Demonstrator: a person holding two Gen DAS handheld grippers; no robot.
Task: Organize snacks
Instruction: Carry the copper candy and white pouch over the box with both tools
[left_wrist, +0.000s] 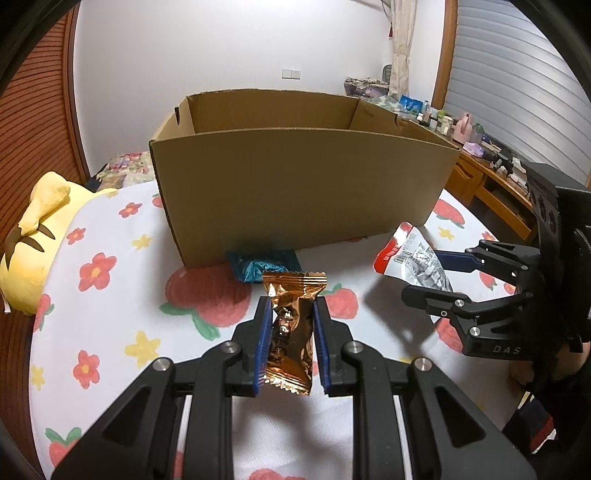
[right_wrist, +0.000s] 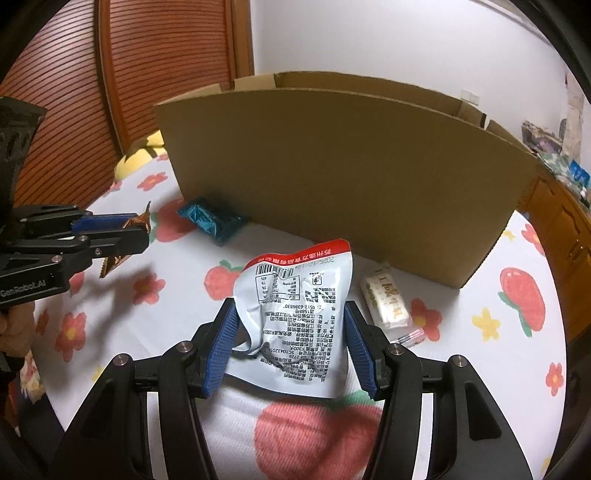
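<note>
My left gripper (left_wrist: 291, 306) is shut on a copper foil snack packet (left_wrist: 290, 328) and holds it above the bed, in front of the open cardboard box (left_wrist: 295, 184). My right gripper (right_wrist: 290, 314) is shut on a white and red snack bag (right_wrist: 295, 321), held above the sheet before the box (right_wrist: 351, 177). The bag also shows in the left wrist view (left_wrist: 413, 258). A teal foil packet (left_wrist: 258, 266) lies at the box's near wall, also in the right wrist view (right_wrist: 210, 219). A cream wrapped snack (right_wrist: 388, 301) lies to the right of the bag.
The floral bedsheet (left_wrist: 110, 295) covers the bed. A yellow plush toy (left_wrist: 33, 236) lies at the left edge. A wooden desk with clutter (left_wrist: 491, 173) stands to the right. A wooden louvred panel (right_wrist: 166, 74) is behind the box.
</note>
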